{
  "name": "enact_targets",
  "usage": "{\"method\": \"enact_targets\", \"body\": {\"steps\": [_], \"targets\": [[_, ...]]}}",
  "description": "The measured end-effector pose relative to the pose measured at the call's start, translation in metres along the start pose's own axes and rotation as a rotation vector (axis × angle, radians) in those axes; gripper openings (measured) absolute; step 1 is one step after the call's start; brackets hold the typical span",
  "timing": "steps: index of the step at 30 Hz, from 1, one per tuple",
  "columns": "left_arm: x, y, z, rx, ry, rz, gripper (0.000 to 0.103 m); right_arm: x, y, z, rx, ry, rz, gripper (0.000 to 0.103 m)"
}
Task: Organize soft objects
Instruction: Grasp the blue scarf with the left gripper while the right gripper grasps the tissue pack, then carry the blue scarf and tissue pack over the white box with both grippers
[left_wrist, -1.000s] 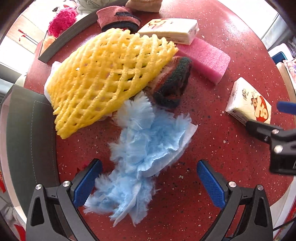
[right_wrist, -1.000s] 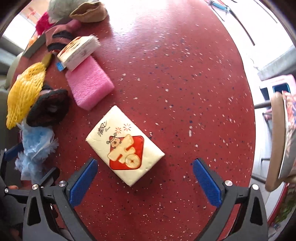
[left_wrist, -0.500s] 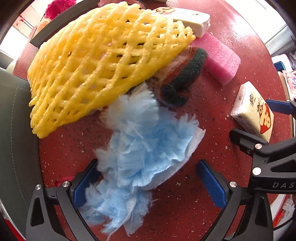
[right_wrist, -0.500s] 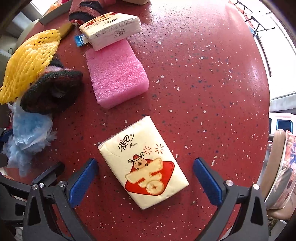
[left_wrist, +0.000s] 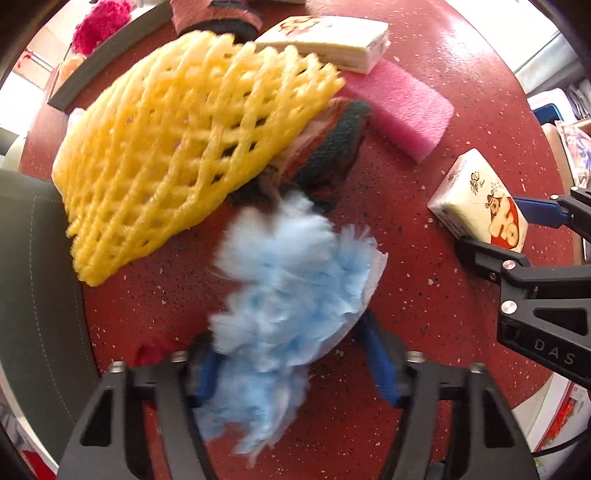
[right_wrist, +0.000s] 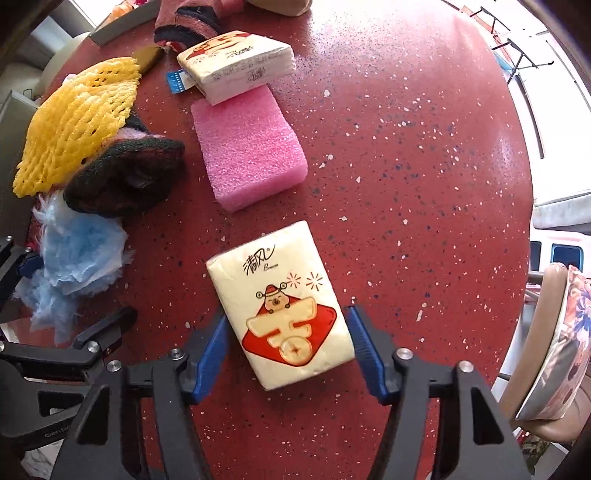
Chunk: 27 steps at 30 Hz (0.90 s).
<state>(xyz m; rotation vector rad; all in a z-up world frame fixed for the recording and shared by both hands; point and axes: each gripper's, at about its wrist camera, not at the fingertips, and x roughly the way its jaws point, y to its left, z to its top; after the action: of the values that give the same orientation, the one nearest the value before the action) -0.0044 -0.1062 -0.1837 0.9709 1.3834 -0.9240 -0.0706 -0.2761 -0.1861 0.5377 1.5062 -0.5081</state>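
Note:
My left gripper (left_wrist: 291, 360) has closed on the fluffy blue duster head (left_wrist: 284, 295), which lies on the red table; it also shows in the right wrist view (right_wrist: 79, 254). My right gripper (right_wrist: 288, 350) has its blue pads against both sides of a cream tissue pack with a red emblem (right_wrist: 284, 306); the pack also shows in the left wrist view (left_wrist: 480, 206). A yellow foam net (left_wrist: 184, 136) lies over a dark knitted item (left_wrist: 325, 155) just beyond the duster.
A pink foam block (right_wrist: 251, 147) and a second tissue pack (right_wrist: 236, 62) lie farther back. Another knitted item (right_wrist: 188, 22) and a grey tray edge (left_wrist: 107, 55) with a magenta pompom (left_wrist: 96, 29) sit at the far side. A chair (right_wrist: 546, 350) stands right.
Both grippers have closed from wide open: the left onto the blue duster, the right onto the tissue pack. Both moved forward over their objects.

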Motion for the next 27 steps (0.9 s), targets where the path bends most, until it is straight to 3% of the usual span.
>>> {"method": "enact_targets", "body": {"steps": [2, 4, 7, 12, 16, 27], "targets": [[-0.003, 0.0, 0.004, 0.003, 0.009, -0.004, 0.025, -0.001, -0.003, -0.003, 0.017, 0.014, 0.003, 0.064], [-0.005, 0.002, 0.006, -0.013, 0.027, -0.046, 0.025, -0.002, -0.007, -0.008, 0.042, 0.023, 0.002, 0.064], [-0.015, -0.001, 0.005, 0.016, -0.004, -0.041, 0.025, -0.011, -0.012, -0.018, 0.082, 0.02, 0.017, 0.064], [-0.045, 0.006, -0.008, 0.002, -0.092, -0.184, 0.025, -0.027, -0.019, -0.046, 0.129, 0.003, 0.063, 0.064], [-0.07, 0.027, -0.015, -0.018, -0.122, -0.257, 0.025, -0.042, -0.02, -0.063, 0.187, -0.008, 0.104, 0.064], [-0.123, 0.075, -0.059, -0.1, -0.195, -0.299, 0.025, -0.081, -0.005, -0.101, 0.281, -0.031, 0.188, 0.064]]}}
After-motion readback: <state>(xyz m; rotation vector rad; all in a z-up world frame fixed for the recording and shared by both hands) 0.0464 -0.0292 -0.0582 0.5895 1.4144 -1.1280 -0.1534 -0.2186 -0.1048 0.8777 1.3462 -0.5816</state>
